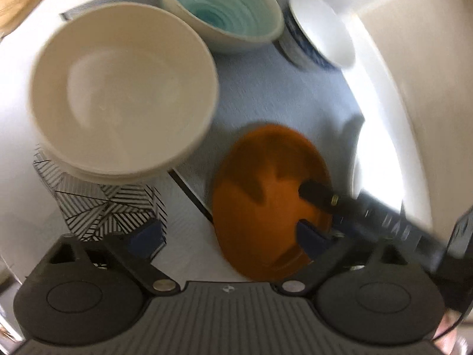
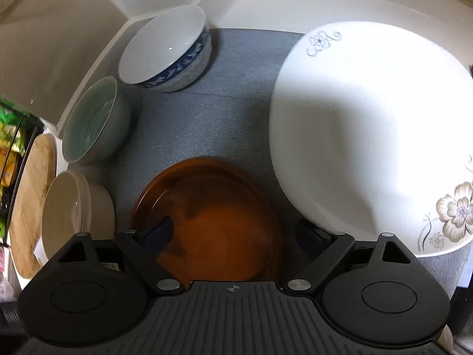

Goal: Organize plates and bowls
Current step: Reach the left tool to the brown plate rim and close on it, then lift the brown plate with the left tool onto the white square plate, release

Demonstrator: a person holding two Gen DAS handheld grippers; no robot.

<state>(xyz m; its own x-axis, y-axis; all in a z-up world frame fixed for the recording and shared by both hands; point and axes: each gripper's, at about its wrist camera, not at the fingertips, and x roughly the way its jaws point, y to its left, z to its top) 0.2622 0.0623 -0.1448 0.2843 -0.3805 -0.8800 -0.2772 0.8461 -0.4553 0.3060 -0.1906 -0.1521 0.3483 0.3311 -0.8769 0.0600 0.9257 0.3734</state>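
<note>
Orange plate (image 2: pixel 212 224) fully visible only from right wrist

No legible text, labels, brands or numbers anywhere; packets at edge too blurred.

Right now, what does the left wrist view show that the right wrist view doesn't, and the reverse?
Only the left wrist view shows the striped box under the cream bowl, and the right gripper reaching over the orange plate.

Only the right wrist view shows the whole flowered white plate, the round wooden board and the colourful packets at its left edge.

Both show the orange plate, the cream bowl, the teal bowl, the blue-patterned bowl and the grey mat.
</note>
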